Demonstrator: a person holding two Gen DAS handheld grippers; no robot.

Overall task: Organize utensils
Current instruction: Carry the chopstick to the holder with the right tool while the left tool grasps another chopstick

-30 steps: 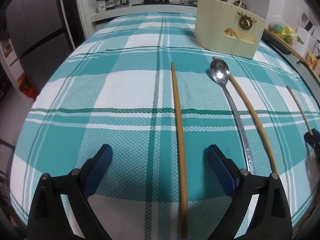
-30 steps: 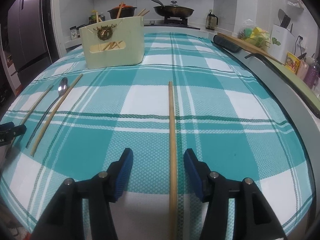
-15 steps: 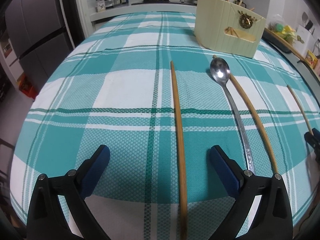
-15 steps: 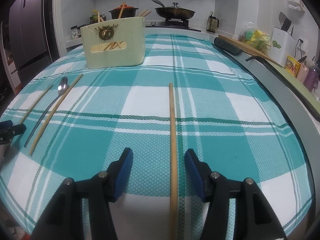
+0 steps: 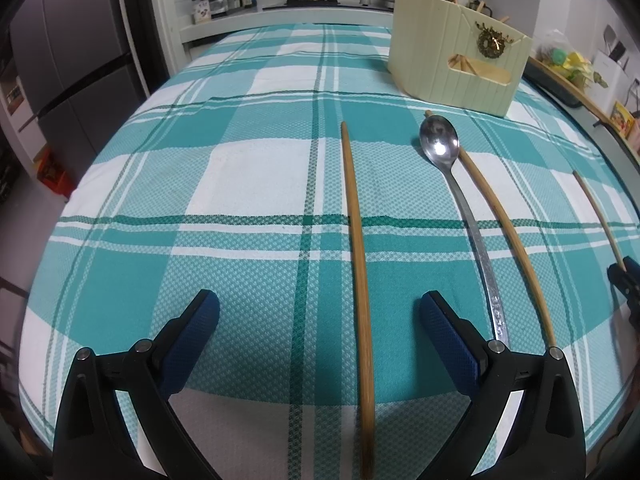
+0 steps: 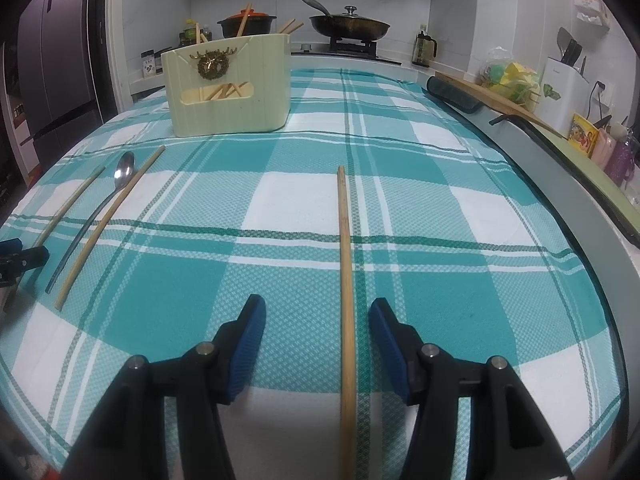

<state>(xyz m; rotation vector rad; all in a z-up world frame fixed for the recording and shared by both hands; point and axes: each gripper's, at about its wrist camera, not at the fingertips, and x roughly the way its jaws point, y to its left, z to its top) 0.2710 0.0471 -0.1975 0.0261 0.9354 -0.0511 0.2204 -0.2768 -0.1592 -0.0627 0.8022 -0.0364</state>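
Note:
A cream utensil holder [image 5: 456, 64] [image 6: 228, 88] with several chopsticks in it stands at the far side of the teal plaid cloth [image 5: 248, 184]. My left gripper [image 5: 320, 312] is open wide, and a wooden chopstick [image 5: 358, 260] lies flat on the cloth between its fingers, untouched. Right of that chopstick lie a metal spoon [image 5: 460, 200] [image 6: 116, 188] and a second chopstick [image 5: 504, 220] [image 6: 108, 224]. My right gripper [image 6: 318, 320] is open around a third chopstick [image 6: 346, 280] on the cloth, with gaps on both sides. Part of the left gripper [image 6: 16, 256] shows at the edge of the right wrist view.
A stove behind the table carries a red-lidded pot [image 6: 246, 24] and a lidded pan [image 6: 348, 24]. A dark fridge [image 5: 68, 80] stands to the left. Along the right runs a grey counter edge [image 6: 580, 216] with a wooden board [image 6: 492, 96] and small items.

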